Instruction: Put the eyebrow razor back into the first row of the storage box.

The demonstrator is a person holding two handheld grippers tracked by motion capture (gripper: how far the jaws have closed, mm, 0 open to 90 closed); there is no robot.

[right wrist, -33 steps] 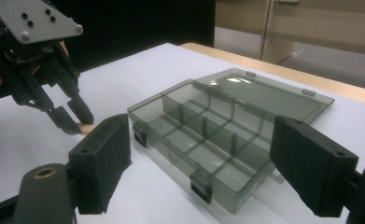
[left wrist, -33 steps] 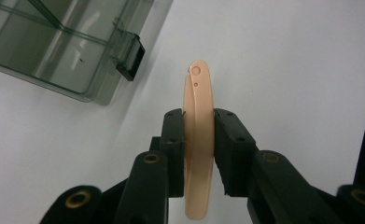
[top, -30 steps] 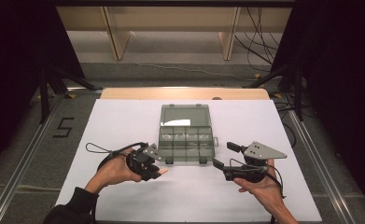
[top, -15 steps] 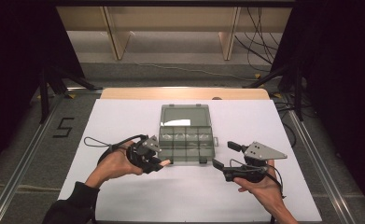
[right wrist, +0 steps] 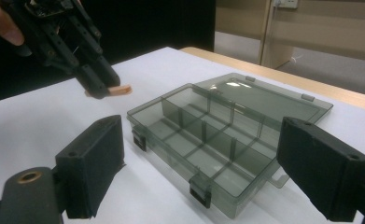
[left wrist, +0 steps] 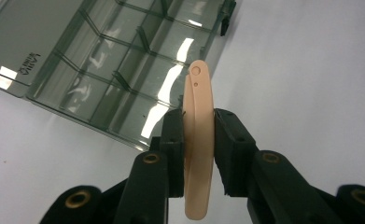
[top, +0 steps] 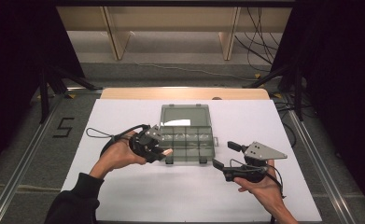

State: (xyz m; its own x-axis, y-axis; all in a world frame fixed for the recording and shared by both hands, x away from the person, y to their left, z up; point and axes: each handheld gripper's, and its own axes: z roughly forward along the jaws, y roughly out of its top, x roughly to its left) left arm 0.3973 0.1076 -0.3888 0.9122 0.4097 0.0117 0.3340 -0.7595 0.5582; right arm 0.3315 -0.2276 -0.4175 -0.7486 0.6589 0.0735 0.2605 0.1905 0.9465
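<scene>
We hold one peach plastic strip clamped in our left gripper, just left of the one open grey compartment box on the white table. Our right gripper gapes empty, near right; the box seems empty.

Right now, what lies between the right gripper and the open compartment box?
Nothing: in the high view, only bare white table separates the right gripper from the compartment box.
</scene>
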